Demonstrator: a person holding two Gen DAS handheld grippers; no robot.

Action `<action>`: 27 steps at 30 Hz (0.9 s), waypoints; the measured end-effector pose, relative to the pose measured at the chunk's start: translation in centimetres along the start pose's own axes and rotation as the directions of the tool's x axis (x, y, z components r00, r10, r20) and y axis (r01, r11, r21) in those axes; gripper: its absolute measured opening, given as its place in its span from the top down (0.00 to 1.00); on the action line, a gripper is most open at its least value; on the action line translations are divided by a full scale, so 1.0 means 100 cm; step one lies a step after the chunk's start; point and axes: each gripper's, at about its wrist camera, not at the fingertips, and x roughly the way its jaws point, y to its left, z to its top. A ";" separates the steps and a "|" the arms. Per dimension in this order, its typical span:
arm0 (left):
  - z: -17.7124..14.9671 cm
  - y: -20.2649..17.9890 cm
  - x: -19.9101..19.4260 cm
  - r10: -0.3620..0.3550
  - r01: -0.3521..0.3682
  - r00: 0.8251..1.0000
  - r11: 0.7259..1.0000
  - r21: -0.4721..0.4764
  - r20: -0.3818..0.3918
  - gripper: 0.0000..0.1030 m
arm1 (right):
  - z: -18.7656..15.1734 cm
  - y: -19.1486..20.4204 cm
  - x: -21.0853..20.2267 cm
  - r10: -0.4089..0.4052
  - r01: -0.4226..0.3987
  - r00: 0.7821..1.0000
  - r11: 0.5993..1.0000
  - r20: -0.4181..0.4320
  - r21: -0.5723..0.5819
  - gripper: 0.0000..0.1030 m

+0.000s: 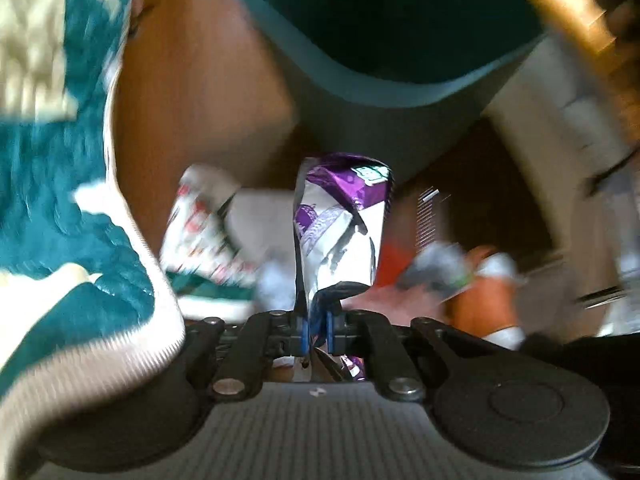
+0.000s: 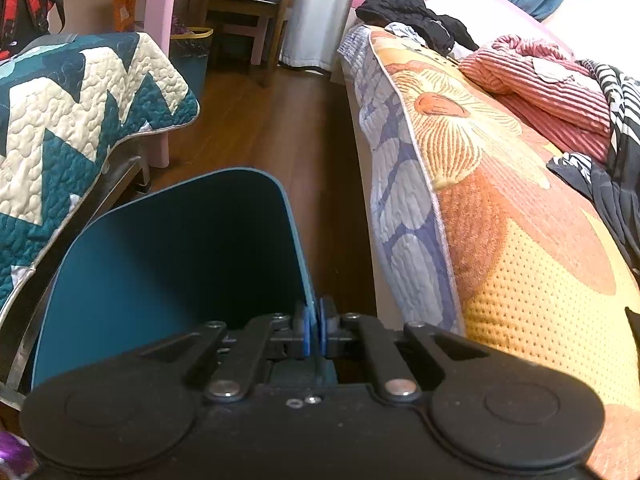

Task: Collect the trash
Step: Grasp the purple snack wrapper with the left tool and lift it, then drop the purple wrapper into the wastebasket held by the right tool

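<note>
- Left gripper (image 1: 316, 332) is clamped on the wrapper (image 1: 340, 232), whose long axis points straight ahead.
- Bin (image 1: 384, 40) mouth lies just beyond, far side.
- Right gripper (image 2: 315, 334) pinches the bin's near rim.

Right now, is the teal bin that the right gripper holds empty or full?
Cannot tell fully. The right gripper clamps the teal bin by its rim; the visible inner walls are bare, but the bottom is dark and hidden.

Brown wood floor (image 2: 272, 128), quilted teal-cream bedcover (image 2: 80, 112) left, orange floral mattress (image 2: 500, 208) right, wooden chair (image 2: 248, 8) behind.
</note>
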 end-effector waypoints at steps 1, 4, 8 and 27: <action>0.005 -0.004 -0.013 -0.021 0.021 1.000 1.000 -0.001 0.022 0.93 | 0.000 0.000 0.000 0.002 -0.002 1.000 1.000 0.000 0.001 0.95; 0.030 -0.014 -0.063 -0.092 0.092 0.987 0.996 0.003 0.134 0.93 | -0.001 0.000 -0.001 0.002 -0.002 1.000 1.000 0.001 -0.002 0.95; 0.076 -0.020 -0.127 -0.133 0.138 0.931 0.990 0.007 0.341 0.93 | -0.001 0.000 -0.001 0.006 -0.006 1.000 1.000 0.003 -0.005 0.95; 0.164 -0.049 0.019 0.038 -0.035 0.979 0.999 -0.019 0.198 0.93 | -0.001 0.014 -0.005 0.004 -0.004 1.000 0.998 0.007 -0.062 0.95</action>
